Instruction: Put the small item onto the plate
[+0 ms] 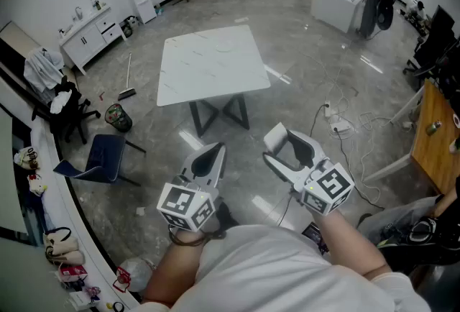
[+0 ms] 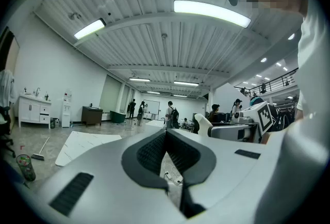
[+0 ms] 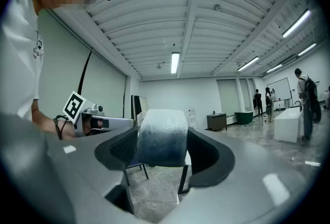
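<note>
Small item [image 3: 162, 138], where's it at?
— Clamped in right gripper [image 1: 289, 151], up in the air, table [image 1: 208, 62] well apart. Left gripper [image 2: 166, 152] pinched together, empty.
— Risk?
— No plate in any view, so prob. a long carry. Sides look rounded; if the grip eases, it drops to the floor.

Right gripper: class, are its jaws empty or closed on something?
Closed on a thing. The right gripper holds a pale small item between both pads, clear of the floor.
</note>
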### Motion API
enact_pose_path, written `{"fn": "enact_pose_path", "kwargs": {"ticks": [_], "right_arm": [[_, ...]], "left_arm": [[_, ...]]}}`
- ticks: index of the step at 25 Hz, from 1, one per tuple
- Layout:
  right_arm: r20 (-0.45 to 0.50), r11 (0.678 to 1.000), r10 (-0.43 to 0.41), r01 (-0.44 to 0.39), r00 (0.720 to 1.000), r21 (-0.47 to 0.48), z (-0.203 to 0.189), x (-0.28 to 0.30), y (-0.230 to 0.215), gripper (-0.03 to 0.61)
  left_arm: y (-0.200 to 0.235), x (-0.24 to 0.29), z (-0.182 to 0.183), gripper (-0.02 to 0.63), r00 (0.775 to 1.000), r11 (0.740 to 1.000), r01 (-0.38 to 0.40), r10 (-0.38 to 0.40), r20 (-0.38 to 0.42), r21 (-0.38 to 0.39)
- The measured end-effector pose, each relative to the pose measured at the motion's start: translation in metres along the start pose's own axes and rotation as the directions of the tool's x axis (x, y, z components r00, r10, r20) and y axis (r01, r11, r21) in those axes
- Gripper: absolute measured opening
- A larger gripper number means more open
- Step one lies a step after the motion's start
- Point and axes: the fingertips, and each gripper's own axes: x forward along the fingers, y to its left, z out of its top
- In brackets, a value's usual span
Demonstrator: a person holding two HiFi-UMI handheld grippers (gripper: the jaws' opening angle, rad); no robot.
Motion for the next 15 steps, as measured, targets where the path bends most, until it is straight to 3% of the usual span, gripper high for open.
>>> {"fn": "enact_pose_path", "kwargs": {"ticks": [15], "right_arm": [[-0.020, 1.000, -0.012, 0.012, 1.000, 0.018, -0.004, 0.036, -0.006, 0.291]], "left_arm": [[0.038, 0.006, 0.000, 0.006, 1.000, 1.000, 0.008, -0.008, -0.017, -0.011]]}}
